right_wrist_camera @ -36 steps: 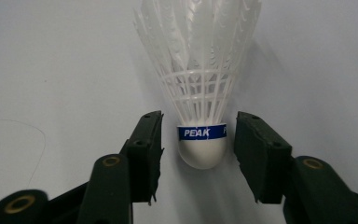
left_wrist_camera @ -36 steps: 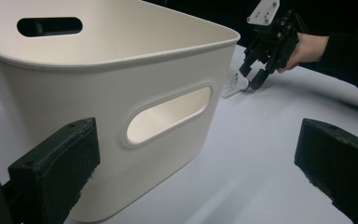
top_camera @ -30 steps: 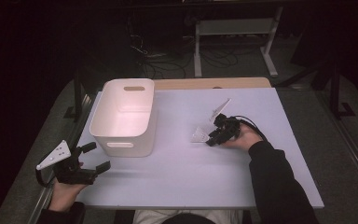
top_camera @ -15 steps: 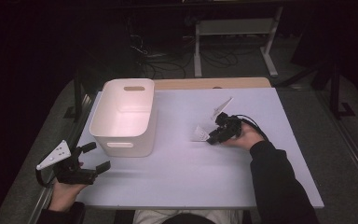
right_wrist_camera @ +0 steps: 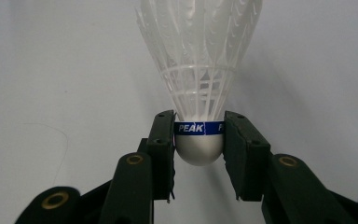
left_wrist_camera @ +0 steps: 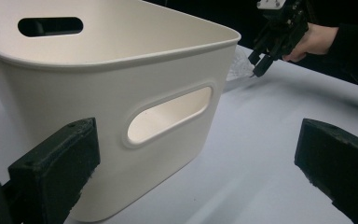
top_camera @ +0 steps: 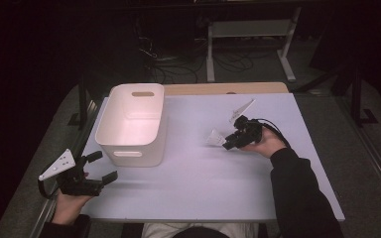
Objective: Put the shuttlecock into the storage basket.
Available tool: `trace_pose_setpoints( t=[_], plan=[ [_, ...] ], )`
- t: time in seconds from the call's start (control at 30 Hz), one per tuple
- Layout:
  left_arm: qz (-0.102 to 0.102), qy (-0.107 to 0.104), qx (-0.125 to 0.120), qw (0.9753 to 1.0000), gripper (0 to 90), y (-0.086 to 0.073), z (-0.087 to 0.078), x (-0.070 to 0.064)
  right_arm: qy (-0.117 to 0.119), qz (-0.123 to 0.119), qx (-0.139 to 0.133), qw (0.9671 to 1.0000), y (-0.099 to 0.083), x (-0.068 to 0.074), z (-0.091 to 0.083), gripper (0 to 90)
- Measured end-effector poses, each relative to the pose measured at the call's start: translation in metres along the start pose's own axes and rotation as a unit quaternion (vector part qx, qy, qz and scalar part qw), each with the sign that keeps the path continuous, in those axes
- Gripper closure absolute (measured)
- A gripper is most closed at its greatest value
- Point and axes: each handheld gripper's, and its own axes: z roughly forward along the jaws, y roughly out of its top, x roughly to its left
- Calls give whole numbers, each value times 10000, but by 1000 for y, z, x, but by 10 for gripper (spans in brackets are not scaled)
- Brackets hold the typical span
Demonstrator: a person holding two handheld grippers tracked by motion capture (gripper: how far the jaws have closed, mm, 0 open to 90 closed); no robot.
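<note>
While the right gripper (right_wrist_camera: 199,140) pinched the shuttlecock (right_wrist_camera: 200,70) by its cork, both jaws pressed against the blue band at lower centre of the right gripper view, and the feathers fanned up toward the top of that frame. In the high view the same gripper (top_camera: 226,144) sat right of centre, low over the table (top_camera: 198,183), with the shuttlecock (top_camera: 215,138) poking out to its left and apparently still at or just above the pale surface. The white bin (top_camera: 134,124) stood left of centre, well apart from it.

The step in hand looked like carrying the shuttlecock over to the bin. To do that well, the hold should stay on the hard cork rather than slide up onto the feathers, which would crush or let it slip. A clear lift first, then a move across above the bin's rim, would keep the feathers from catching on the wall. Releasing low inside the bin, cork downward, would stop so light a thing from bouncing or drifting out.

The left gripper (top_camera: 99,168) rested at the lower left of the high view, jaws spread and holding nothing, just beside the bin's near corner. From its own view the bin's handle slot (left_wrist_camera: 170,116) faced it, so it could steady the bin if needed.
</note>
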Motion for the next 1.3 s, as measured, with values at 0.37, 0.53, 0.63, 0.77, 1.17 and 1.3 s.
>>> trace_pose_setpoints(
  t=[0.37,0.53,0.63,0.77,1.17,1.3],
  plan=[
    [4,1,-1,10000,0,0,0,0,-77,-93,-74,9999,13,4,-16,636],
    [4,0,0,10000,0,0,0,0,-118,-122,-87,9998,17,5,-23,636],
    [5,2,8,10000,0,0,0,0,-109,-152,-103,9998,18,6,-27,636],
    [7,6,11,10000,0,0,0,0,-127,-158,-105,9997,21,8,-32,636],
    [14,6,17,10000,0,0,0,0,-224,-235,-147,9994,32,12,-47,636],
    [6,10,12,10000,0,0,0,0,-225,-276,-144,9993,37,14,-48,636]
  ],
)
